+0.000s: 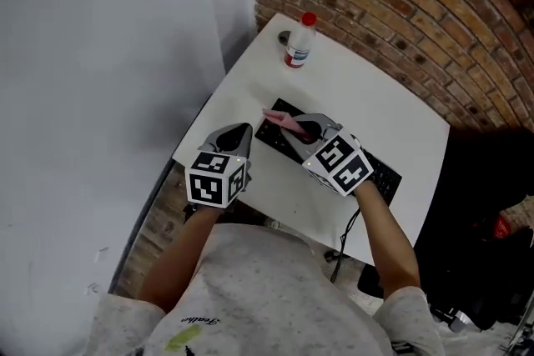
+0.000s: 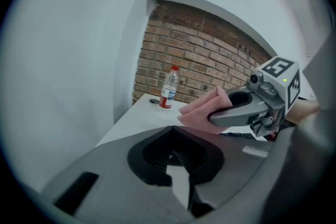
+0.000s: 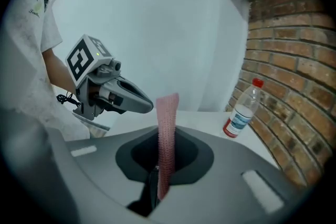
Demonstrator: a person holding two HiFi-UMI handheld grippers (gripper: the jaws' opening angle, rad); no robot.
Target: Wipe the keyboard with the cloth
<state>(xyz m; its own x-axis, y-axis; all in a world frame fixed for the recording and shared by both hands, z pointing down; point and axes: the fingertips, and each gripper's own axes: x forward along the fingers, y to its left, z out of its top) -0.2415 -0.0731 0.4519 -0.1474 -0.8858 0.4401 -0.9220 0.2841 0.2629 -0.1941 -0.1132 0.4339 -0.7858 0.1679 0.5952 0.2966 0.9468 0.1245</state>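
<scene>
A black keyboard (image 1: 385, 173) lies slantwise on the white table (image 1: 359, 92), its middle hidden under my right gripper (image 1: 302, 127). That gripper is shut on a pink cloth (image 1: 282, 119), which sticks out past the jaws above the keyboard's left end. In the right gripper view the cloth (image 3: 167, 134) stands up as a narrow strip clamped between the jaws of the right gripper (image 3: 157, 186). My left gripper (image 1: 233, 137) hovers over bare table just left of the keyboard, jaws together and holding nothing. The left gripper view shows the cloth (image 2: 202, 110) in the right gripper (image 2: 213, 117).
A clear plastic bottle (image 1: 299, 41) with a red cap stands at the table's far corner, beside a small dark object (image 1: 284, 37). A brick wall (image 1: 400, 4) runs behind the table and a pale wall (image 1: 108, 54) lies to the left. Cables (image 1: 342, 250) hang off the near edge.
</scene>
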